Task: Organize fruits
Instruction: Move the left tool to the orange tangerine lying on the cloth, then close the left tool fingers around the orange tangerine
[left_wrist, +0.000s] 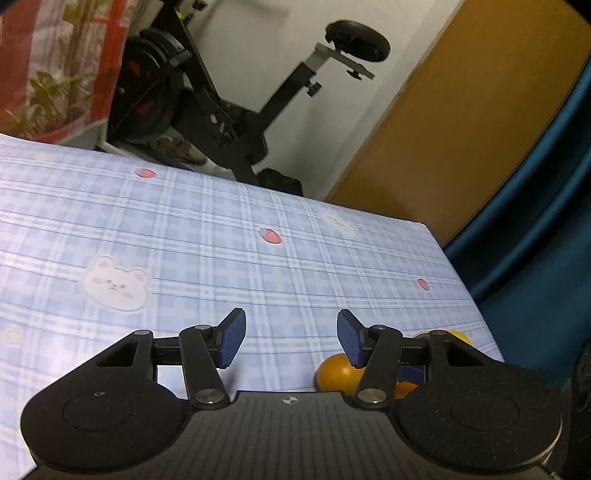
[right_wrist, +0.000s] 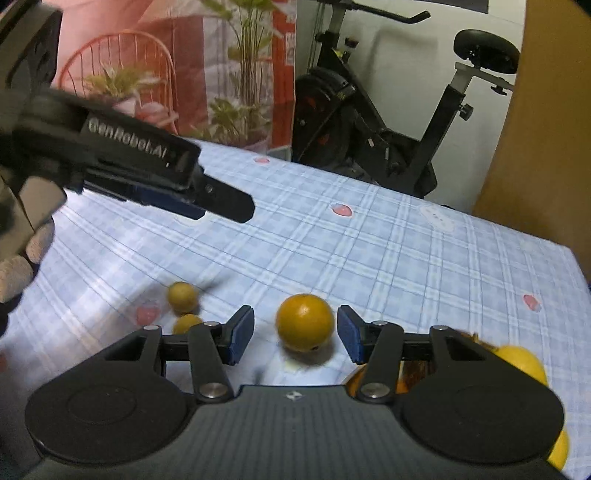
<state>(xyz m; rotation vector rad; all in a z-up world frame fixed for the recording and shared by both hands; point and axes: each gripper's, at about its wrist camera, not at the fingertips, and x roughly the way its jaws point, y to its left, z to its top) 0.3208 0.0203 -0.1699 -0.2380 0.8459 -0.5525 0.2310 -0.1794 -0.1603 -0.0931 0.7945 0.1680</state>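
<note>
Your right claw (right_wrist: 295, 334) brackets the orange (right_wrist: 305, 322) on the tabletop (right_wrist: 369, 251), pads clear of it; it looks firm, smooth, prone to roll; grip across its widest middle; left claw (left_wrist: 291, 338) gapes empty.

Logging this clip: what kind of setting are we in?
Most likely a room in a home, not a lab. An exercise bike stands against the wall behind a table with a blue plaid cartoon-bear tablecloth, and a potted plant sits before a pink and red curtain.
</note>
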